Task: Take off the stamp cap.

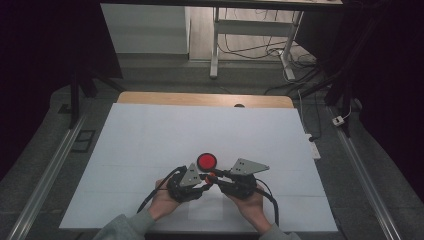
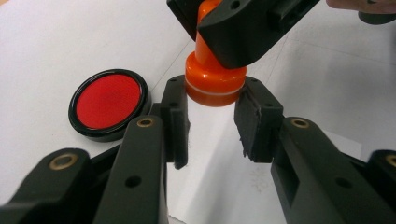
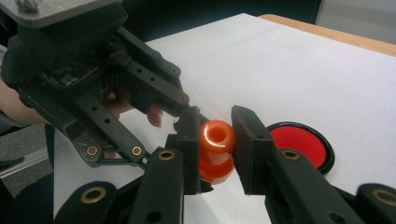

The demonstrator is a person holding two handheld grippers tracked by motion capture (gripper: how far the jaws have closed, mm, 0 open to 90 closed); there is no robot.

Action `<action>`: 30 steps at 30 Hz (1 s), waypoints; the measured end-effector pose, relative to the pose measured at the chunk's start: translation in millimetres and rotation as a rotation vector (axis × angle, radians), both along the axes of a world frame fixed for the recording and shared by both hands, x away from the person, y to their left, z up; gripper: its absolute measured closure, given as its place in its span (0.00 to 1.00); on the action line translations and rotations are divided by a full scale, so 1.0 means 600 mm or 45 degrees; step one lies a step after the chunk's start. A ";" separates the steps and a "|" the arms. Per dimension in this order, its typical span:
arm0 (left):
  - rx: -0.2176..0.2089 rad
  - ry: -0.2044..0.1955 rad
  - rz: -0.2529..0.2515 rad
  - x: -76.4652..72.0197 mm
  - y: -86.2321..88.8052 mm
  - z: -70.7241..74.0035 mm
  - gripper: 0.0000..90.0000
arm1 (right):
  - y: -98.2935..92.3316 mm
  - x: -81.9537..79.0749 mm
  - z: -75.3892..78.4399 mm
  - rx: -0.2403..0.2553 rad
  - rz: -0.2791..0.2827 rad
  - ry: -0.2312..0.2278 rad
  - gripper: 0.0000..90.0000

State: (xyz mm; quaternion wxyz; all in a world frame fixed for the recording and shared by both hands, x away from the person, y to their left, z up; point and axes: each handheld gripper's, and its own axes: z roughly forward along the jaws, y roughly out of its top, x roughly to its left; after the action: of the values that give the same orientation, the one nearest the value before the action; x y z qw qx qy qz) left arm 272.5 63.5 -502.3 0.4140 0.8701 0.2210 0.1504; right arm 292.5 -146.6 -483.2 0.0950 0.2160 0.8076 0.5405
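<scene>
Now both tools are meeting over the white table, close to the person's edge, and they are sharing one small orange stamp. The right tool is pinching the rounded knob at the stamp's top, with both pads pressing on it. The left tool is closing around the wide base ring, its pads touching the ring from both sides. Just beside the stamp, a round black ink pad with a red face is lying open on the table. The step in hand is probably to pull or twist the two parts of the stamp apart. To do this well, the left tool should be keeping the base still, while the right one is moving straight along the stamp's axis, so the glossy plastic is not slipping out sideways.
</scene>
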 end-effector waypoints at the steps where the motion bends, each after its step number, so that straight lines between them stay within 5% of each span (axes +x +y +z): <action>1: 0.001 0.000 0.000 0.000 0.000 0.000 0.73 | 0.000 0.000 0.000 0.000 0.000 0.002 0.80; 30: 0.019 -0.004 -0.005 -0.001 -0.001 -0.001 0.73 | -0.002 0.001 -0.002 0.013 -0.008 0.036 0.81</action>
State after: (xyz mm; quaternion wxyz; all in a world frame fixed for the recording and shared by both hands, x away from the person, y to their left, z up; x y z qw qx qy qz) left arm 272.1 63.2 -502.8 0.4082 0.8733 0.2176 0.1526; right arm 293.1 -147.5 -484.6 0.0840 0.2266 0.8055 0.5410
